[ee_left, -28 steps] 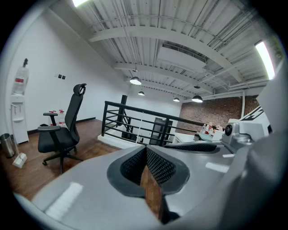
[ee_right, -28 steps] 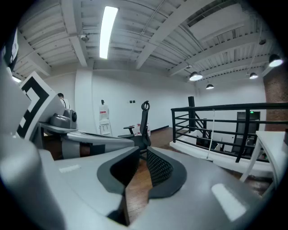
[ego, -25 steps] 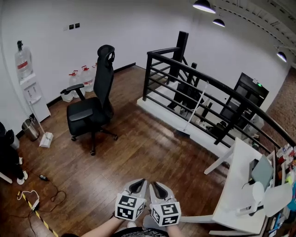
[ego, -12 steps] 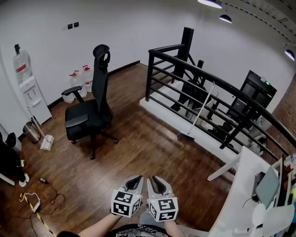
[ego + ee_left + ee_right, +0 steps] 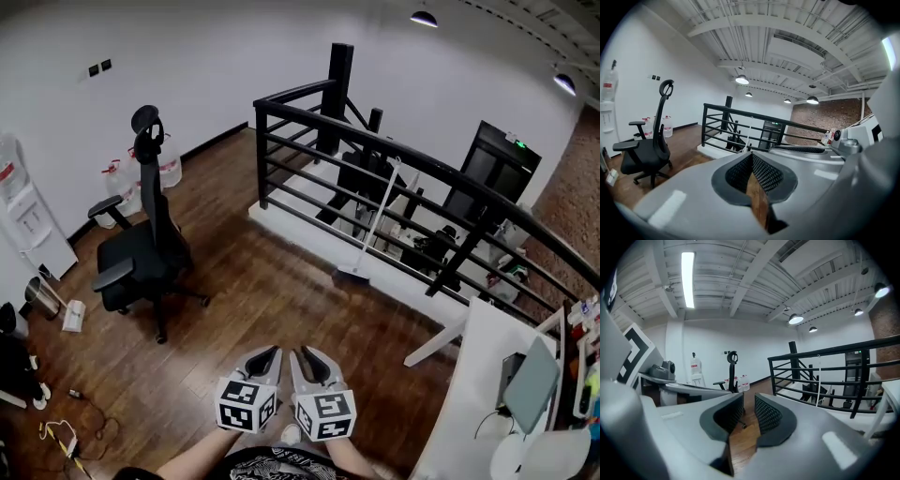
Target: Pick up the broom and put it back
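Note:
The broom (image 5: 375, 220) has a thin white handle and leans on the black railing (image 5: 394, 155), its head on the wood floor by the white ledge. It also shows far off past the jaws as a white broom handle (image 5: 749, 132) in the left gripper view and a broom handle (image 5: 818, 380) in the right gripper view. Both grippers hang side by side low in the head view, well short of the broom and pointing toward the railing. My left gripper (image 5: 265, 358) is shut and empty. My right gripper (image 5: 309, 358) shows a narrow gap between its pads with nothing in it.
A black office chair (image 5: 141, 253) stands at the left on the wood floor. Water bottles (image 5: 169, 159) and a white dispenser (image 5: 23, 216) line the far wall. A white table (image 5: 478, 375) sits at the right. Cables (image 5: 56, 436) lie at the lower left.
The chair, railing and broom have slid leftward and nearer in the head view as I walk on. Both grippers stay together low in the view.

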